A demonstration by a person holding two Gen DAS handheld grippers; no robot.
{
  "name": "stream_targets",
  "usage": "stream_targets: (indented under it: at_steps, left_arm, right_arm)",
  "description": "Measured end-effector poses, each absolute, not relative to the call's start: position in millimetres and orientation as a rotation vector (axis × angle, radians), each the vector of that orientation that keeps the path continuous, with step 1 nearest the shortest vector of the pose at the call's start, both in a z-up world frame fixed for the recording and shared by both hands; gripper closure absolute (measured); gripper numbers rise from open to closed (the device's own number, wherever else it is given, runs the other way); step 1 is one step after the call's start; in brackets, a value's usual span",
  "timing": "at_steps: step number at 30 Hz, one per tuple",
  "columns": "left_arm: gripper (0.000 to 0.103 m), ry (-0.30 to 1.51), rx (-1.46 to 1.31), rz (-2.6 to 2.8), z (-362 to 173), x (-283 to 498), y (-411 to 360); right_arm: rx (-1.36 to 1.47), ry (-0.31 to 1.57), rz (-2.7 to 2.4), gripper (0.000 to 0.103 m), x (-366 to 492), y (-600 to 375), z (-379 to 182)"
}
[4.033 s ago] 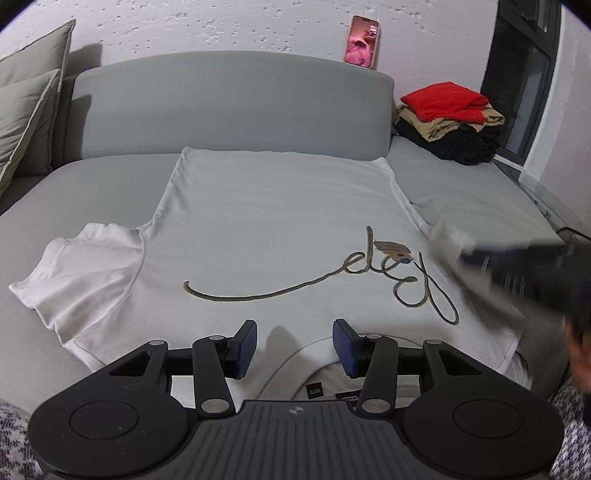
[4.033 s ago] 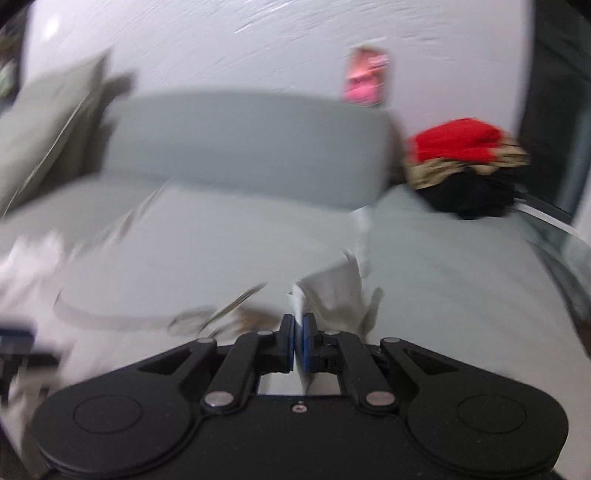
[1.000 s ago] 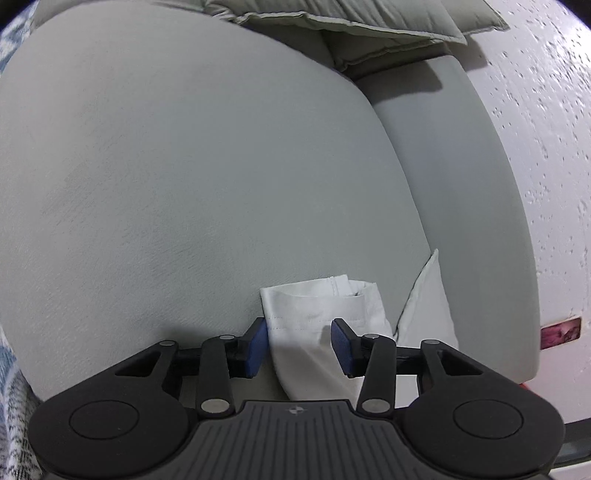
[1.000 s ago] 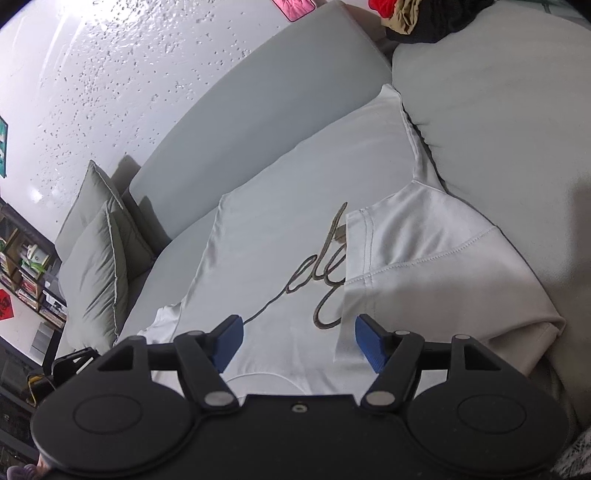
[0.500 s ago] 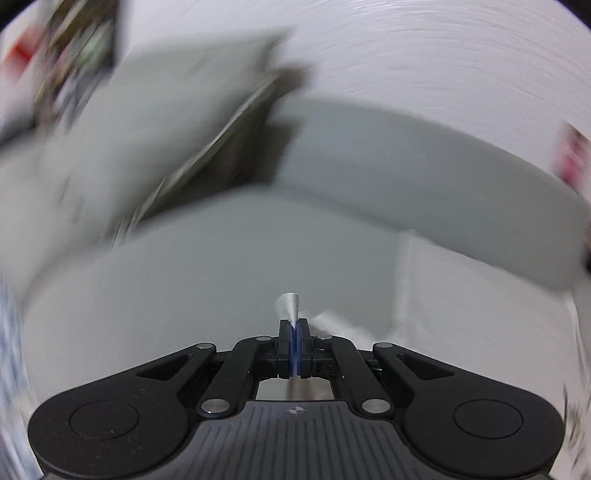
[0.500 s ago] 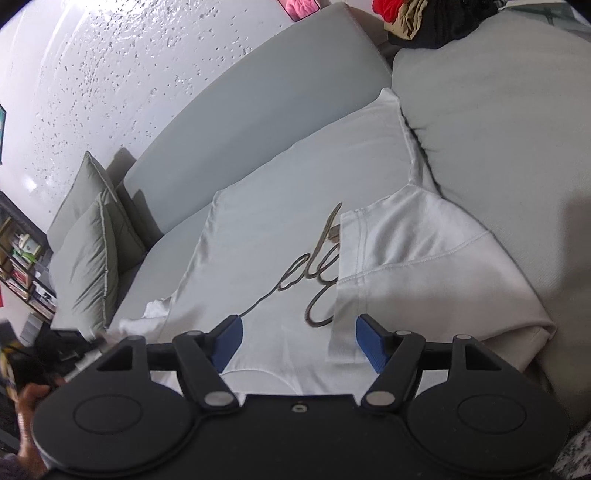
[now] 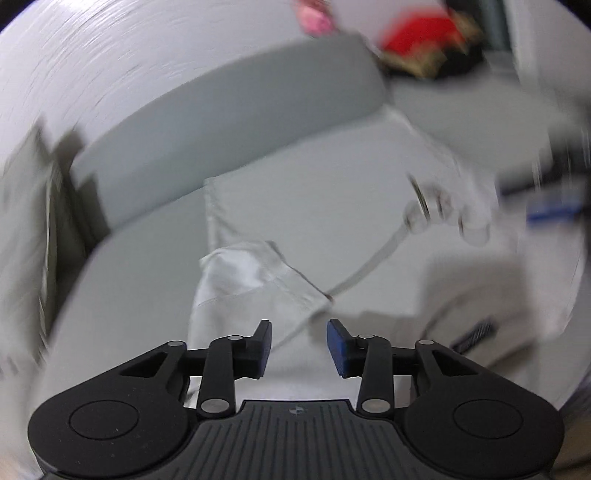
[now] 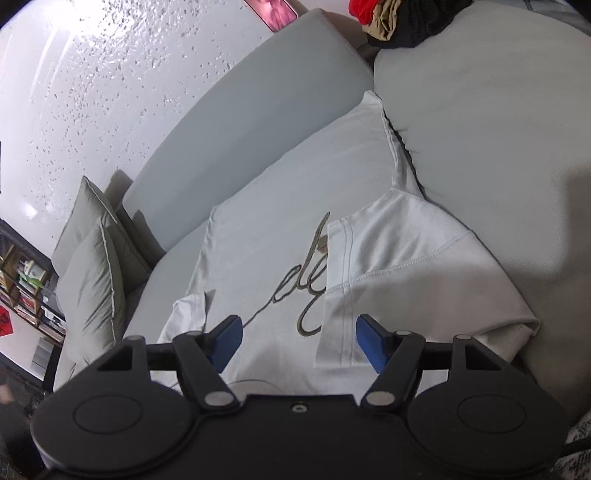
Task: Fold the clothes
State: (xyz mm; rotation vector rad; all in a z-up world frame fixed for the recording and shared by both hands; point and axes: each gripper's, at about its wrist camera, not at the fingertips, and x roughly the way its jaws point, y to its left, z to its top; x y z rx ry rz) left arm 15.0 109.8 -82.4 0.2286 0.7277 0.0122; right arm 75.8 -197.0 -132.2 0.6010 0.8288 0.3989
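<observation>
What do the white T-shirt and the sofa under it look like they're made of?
White T-shirt: looks like matte cotton knit, with soft creases and stitched hems. Sofa: grey woven upholstery over padding, judging by its dull, dimpled, fine-grained surface. Neither fibre is certain.

Grey sofa (image 8: pixel 480 110) as landmark. Grey backrest (image 8: pixel 258 92) along sofa's far edge, below white speckled wall (image 8: pixel 92 74). Pink phone (image 8: pixel 275 11) propped on backrest top, against wall. Two grey-green cushions (image 8: pixel 92 280) stacked upright at sofa's left end, beside backrest. Dark bookshelf (image 8: pixel 22 288) past cushions, off sofa's left end; contents too small to tell. Red square sign (image 8: pixel 4 322) low on shelf side.
</observation>
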Motion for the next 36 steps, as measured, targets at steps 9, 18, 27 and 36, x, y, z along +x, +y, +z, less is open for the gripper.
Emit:
stream_targets:
  at_steps: [9, 18, 27, 36]
  left_arm:
    - [0.06, 0.845, -0.6, 0.18, -97, 33, 256]
    - [0.067, 0.806, -0.351, -0.024, -91, 36, 204]
    - [0.072, 0.962, -0.156, 0.14, -118, 34, 189]
    - [0.079, 0.945, -0.35, 0.076, -116, 21, 221]
  right_arm:
    - [0.634, 0.848, 0.387, 0.036, 80, -198, -136]
    - [0.527, 0.847, 0.503, 0.057, 76, -174, -132]
    - [0.538, 0.991, 0.663, 0.063, 101, -85, -130]
    - [0.631, 1.147, 0.508, 0.063, 133, -36, -157]
